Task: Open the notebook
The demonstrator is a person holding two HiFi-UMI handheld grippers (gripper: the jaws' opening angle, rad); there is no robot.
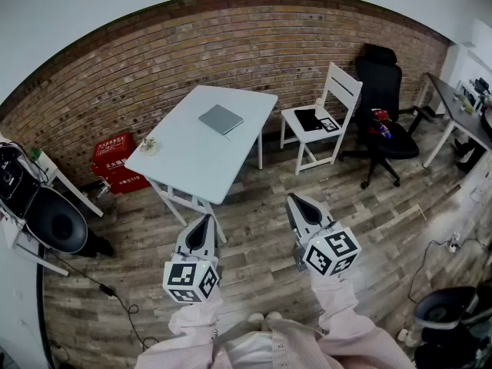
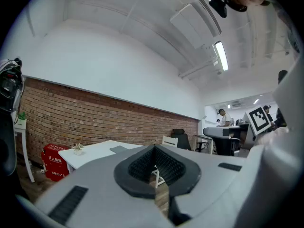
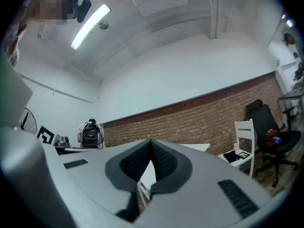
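notebook [image 1: 221, 119] lies closed on table [image 1: 184, 160], far beyond both grippers.

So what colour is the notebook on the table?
Grey. The notebook lies closed on the white table; it shows best in the head view.

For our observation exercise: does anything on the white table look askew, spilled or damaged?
Nothing stands out. The notebook lies flat and closed on the white table, the small plant sits near one corner, and nothing looks spilled or broken.
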